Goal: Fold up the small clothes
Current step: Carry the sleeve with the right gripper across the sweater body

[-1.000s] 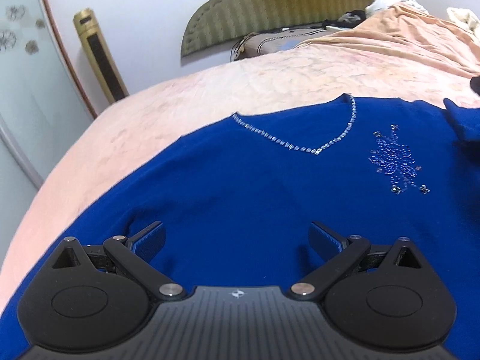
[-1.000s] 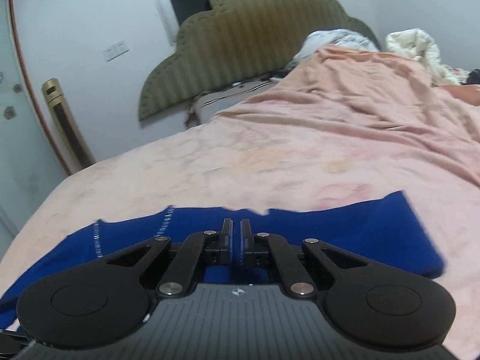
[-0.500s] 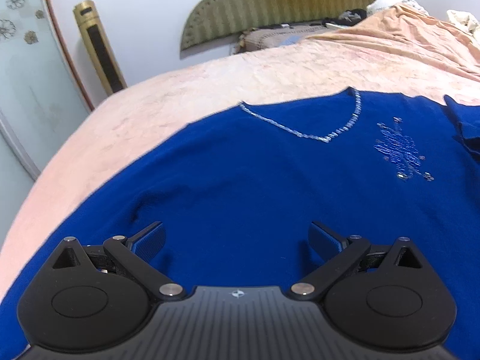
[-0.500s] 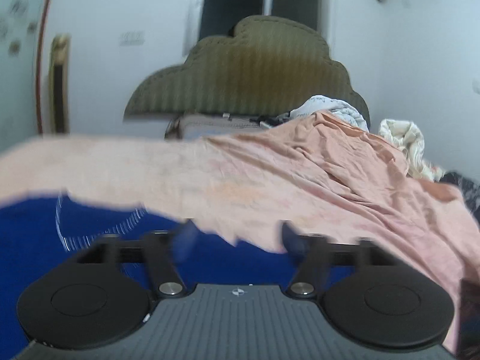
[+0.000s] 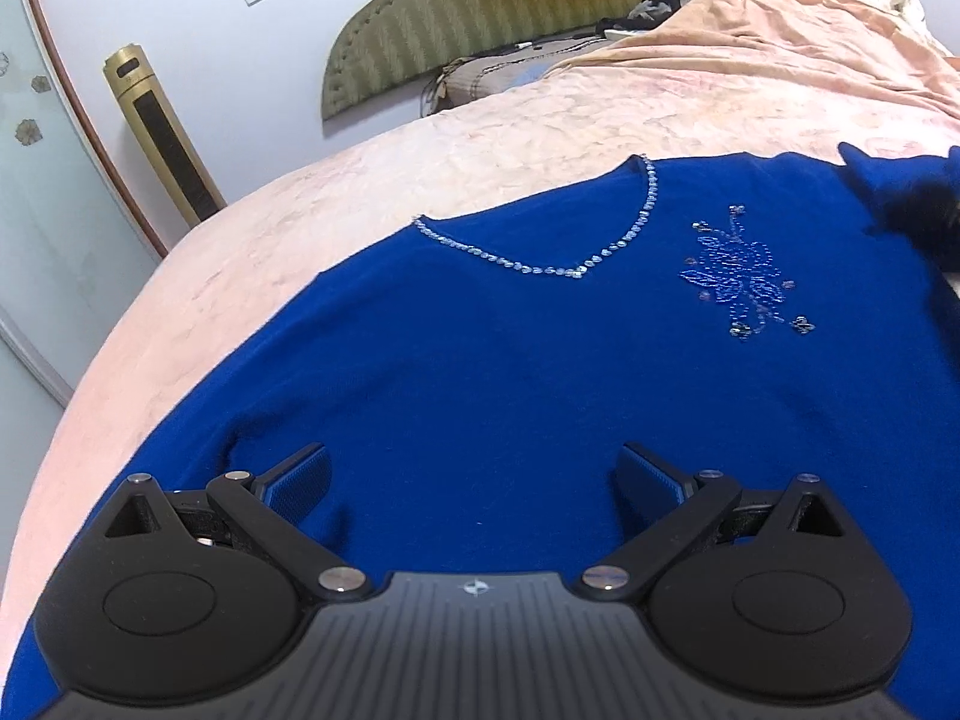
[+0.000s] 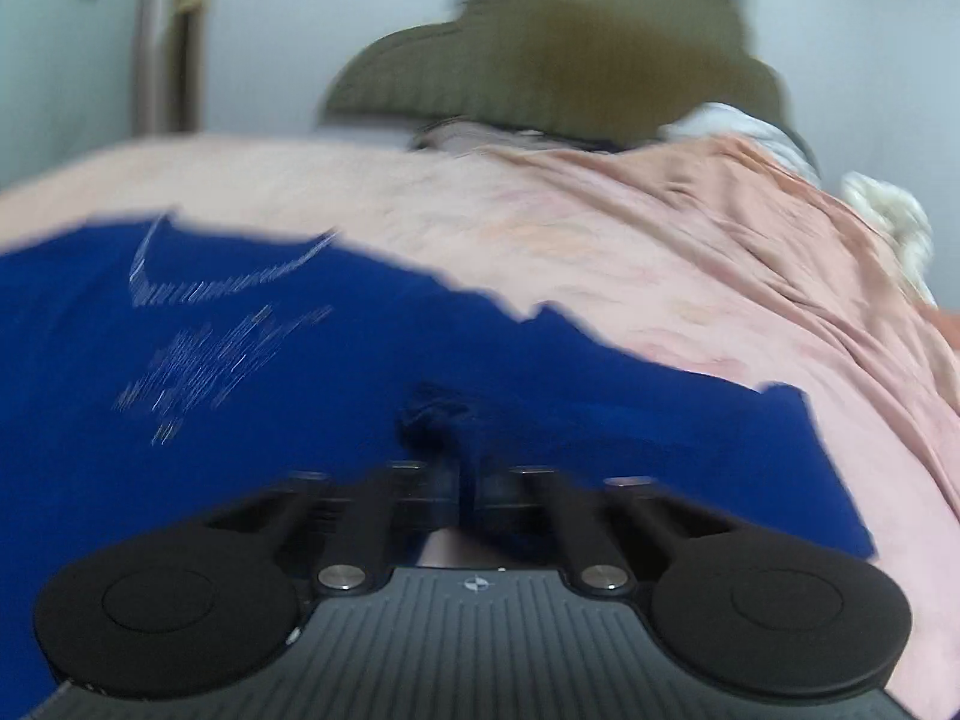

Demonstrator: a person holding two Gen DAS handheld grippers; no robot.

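While left gripper (image 5: 474, 483) gapes, right gripper (image 6: 462, 489) seemingly pinches sweater (image 5: 510, 372) edge (blurred).

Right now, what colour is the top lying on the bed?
Royal blue top, silver-beaded neckline; left wrist view shows it best.

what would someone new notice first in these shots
A bright blue top lies spread flat on the pink bedspread, its sparkly neckline trim facing the headboard. The left gripper hovers open over its lower part, while the right gripper is shut on a bunch of the top's fabric.
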